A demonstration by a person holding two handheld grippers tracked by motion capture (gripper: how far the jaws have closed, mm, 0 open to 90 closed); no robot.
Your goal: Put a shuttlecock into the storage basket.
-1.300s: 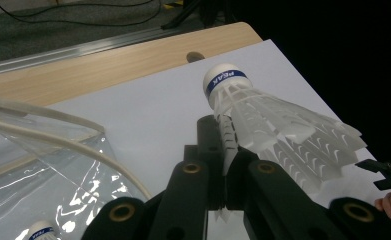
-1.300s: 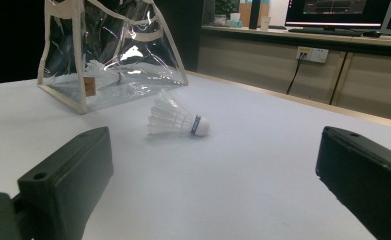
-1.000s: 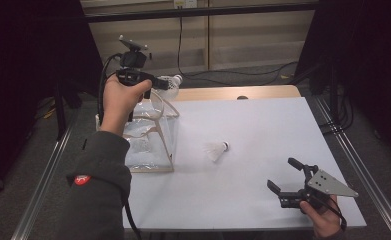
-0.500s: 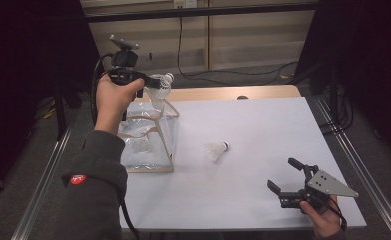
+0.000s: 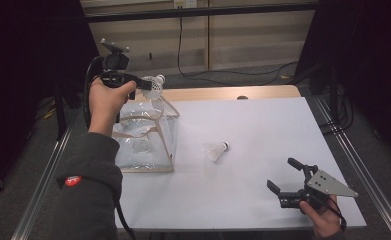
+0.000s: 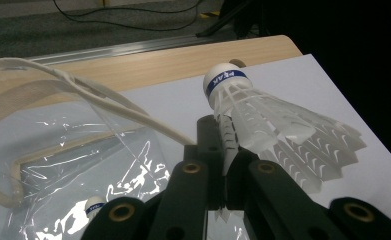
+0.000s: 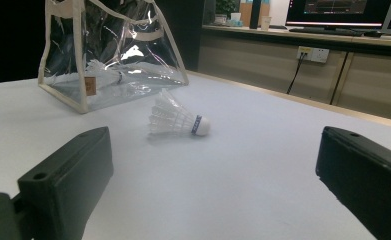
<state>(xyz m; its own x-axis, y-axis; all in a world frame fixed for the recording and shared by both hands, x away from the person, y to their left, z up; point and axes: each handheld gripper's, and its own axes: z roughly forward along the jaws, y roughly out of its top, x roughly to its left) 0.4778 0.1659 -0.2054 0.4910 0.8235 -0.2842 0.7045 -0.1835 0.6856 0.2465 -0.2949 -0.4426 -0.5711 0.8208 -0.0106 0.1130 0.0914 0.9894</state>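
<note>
My left gripper [image 5: 147, 85] is raised over the far edge of a clear plastic bag [image 5: 144, 131] and is shut on the feathers of a white shuttlecock [image 5: 155, 86]. In the left gripper view that shuttlecock [image 6: 263, 120] juts up to the right from the closed jaws, cork end up, above the open bag [image 6: 58, 150]. Another shuttlecock [image 6: 94, 206] lies inside the bag. A loose shuttlecock [image 5: 217, 150] lies on its side in the middle of the white table [image 5: 263, 115]. My right gripper [image 5: 281, 173] rests open near the front right corner, facing the loose shuttlecock [image 7: 178, 120].
The bag [image 7: 113, 50] has cream trim and handles and stands at the table's left side. A wooden strip [image 5: 223, 93] runs along the far edge. Metal rails [image 5: 353, 165] flank the table, and cables lie on the floor beyond.
My left hand has carried the held shuttlecock a little to the left above the bag. The right gripper and the loose shuttlecock have stayed where they were.
</note>
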